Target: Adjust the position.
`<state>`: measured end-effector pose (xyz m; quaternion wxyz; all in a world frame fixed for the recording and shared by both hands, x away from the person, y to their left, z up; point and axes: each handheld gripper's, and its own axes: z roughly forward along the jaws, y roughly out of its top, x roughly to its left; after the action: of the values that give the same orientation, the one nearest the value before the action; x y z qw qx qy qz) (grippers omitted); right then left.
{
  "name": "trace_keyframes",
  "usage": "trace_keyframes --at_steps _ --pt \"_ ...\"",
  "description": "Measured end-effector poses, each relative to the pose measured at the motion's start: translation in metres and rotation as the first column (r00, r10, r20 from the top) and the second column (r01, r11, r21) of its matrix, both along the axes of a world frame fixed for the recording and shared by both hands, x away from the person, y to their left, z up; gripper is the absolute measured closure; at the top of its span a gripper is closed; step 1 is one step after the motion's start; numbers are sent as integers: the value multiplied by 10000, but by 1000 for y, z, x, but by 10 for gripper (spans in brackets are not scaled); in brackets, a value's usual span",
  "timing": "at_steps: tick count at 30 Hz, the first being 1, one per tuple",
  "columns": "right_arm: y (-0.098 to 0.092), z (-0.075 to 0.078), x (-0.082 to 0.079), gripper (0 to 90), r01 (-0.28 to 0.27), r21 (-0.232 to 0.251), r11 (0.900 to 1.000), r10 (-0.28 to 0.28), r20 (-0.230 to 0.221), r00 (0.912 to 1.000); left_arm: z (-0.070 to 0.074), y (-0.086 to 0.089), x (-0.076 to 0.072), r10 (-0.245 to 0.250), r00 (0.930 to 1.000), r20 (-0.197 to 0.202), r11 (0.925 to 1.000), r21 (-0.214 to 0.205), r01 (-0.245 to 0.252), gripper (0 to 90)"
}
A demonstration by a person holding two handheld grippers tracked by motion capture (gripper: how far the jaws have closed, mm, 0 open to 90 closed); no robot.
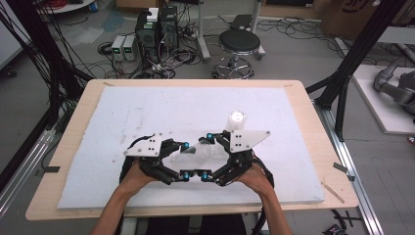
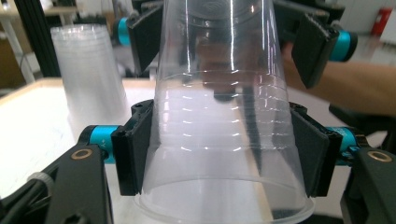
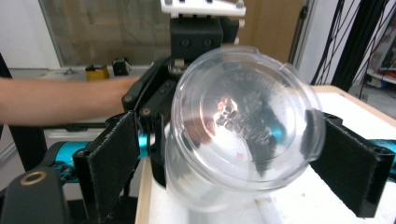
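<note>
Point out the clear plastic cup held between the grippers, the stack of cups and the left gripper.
clear plastic cup (image 2: 219, 140): left gripper view, its ribbed side wall.
stack of cups (image 1: 235, 121): high view, its upper end.
left gripper (image 2: 219, 156): left gripper view, midway between its pads, which press the cup.

The right tongs (image 3: 233, 163) raise two black padded jaws from the bottom edge, one at 8 o'clock and one at 4 o'clock, standing wide. Between them a clear plastic cup (image 3: 243, 121) points its round bottom at the camera, tilted toward 2 o'clock; the left pad stands clear of it, while the right pad sits just against its edge. Behind the cup, at 12 o'clock, the left tongs (image 3: 187, 79) face this way, gripping its far end. A bare forearm (image 3: 60, 102) reaches in from 9 o'clock. The white counter (image 3: 350, 107) spreads from 3 toward 6 o'clock.
</note>
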<state>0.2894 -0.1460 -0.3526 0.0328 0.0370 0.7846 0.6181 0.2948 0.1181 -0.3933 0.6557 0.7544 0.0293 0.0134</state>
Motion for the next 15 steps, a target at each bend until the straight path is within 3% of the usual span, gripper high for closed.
trace_keyframes --at_steps 1,3,5,6,7,8,10,11,12,13,14,15 --pt "-1 0 0 118 25 -75 10000 -25 -46 10000 0 0 0 0 10000 0 10000 0 0 319" --pt "-4 1 1 118 20 -264 9996 -22 -65 10000 9 4 3 -87 10000 -48 9941 1081 92 320" --pt "-6 1 1 118 5 -659 9978 -8 -56 10000 16 6 6 -203 9995 -229 9762 2156 247 319" --pt "-6 2 1 118 23 -954 9954 -28 -43 10000 20 7 8 -248 9992 -299 9601 2778 322 318" --pt "-7 2 1 118 37 -1266 9919 -43 -43 10000 20 7 8 -248 9992 -299 9601 2778 322 317" --pt "-7 2 1 118 37 -1266 9919 -43 -43 10000 25 8 11 -297 9985 -459 9384 3428 437 317" --pt "-7 3 0 118 -45 -1901 9818 58 62 10000 31 8 13 -349 9971 -676 9076 4155 600 316" --pt "-7 3 0 118 -55 -2434 9699 73 64 10000 38 8 15 -432 9953 -863 8711 4845 798 315" --pt "-7 3 1 118 -47 -2712 9625 62 47 10000 40 7 15 -482 9946 -920 8478 5227 894 315" --pt "-7 3 1 118 -47 -2712 9625 62 47 10000 40 7 15 -482 9946 -920 8478 5227 894 315" --pt "-5 3 2 118 -21 -3349 9423 17 -17 10000 46 5 17 -482 9942 -967 8034 5877 961 316" --pt "-3 2 3 118 -22 -3685 9296 13 -29 10000 48 4 17 -432 9948 -918 7833 6150 908 316"
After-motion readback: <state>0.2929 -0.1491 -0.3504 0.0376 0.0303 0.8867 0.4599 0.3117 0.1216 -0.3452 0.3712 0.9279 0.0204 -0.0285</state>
